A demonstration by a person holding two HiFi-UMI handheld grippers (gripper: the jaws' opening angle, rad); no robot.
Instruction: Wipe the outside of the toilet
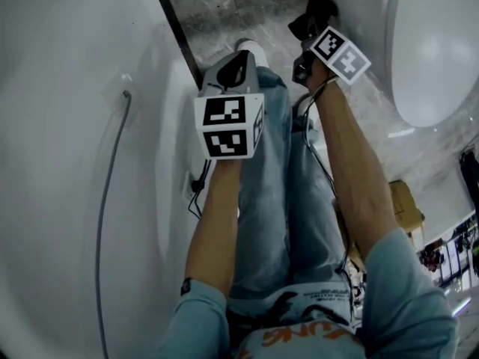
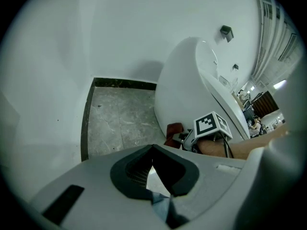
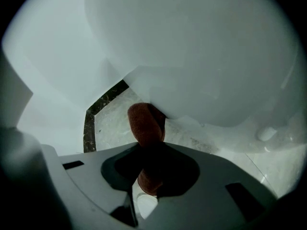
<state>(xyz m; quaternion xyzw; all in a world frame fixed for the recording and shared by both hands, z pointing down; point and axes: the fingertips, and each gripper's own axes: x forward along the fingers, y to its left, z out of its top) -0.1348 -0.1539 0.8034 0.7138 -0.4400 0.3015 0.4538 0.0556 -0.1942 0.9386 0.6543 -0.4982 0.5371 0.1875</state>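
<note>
Pale blue sleeves fill the bottom of the head view, both forearms reaching out and down. Biggest thing in shot is the white wall on the left, with a grey cable running down it. Over on the right, the white toilet, lid down, its rounded bowl standing on the grey marbled floor in the left gripper view. A dark skirting strip marks where floor meets wall. Jeans stretch down the middle, a white shoe just showing at the end. Now the right gripper, out low by the toilet's base: its own view has the jaws clamped tight on a reddish-brown cloth, the cloth standing up between them and its far end touching the underside of the bowl, just above the floor. From the left gripper view you see the same thing side-on, cloth against the foot of the toilet, right gripper just behind it. The left gripper hangs over the jeans, well apart from the toilet; its jaws meet at the tips with nothing between them.
</note>
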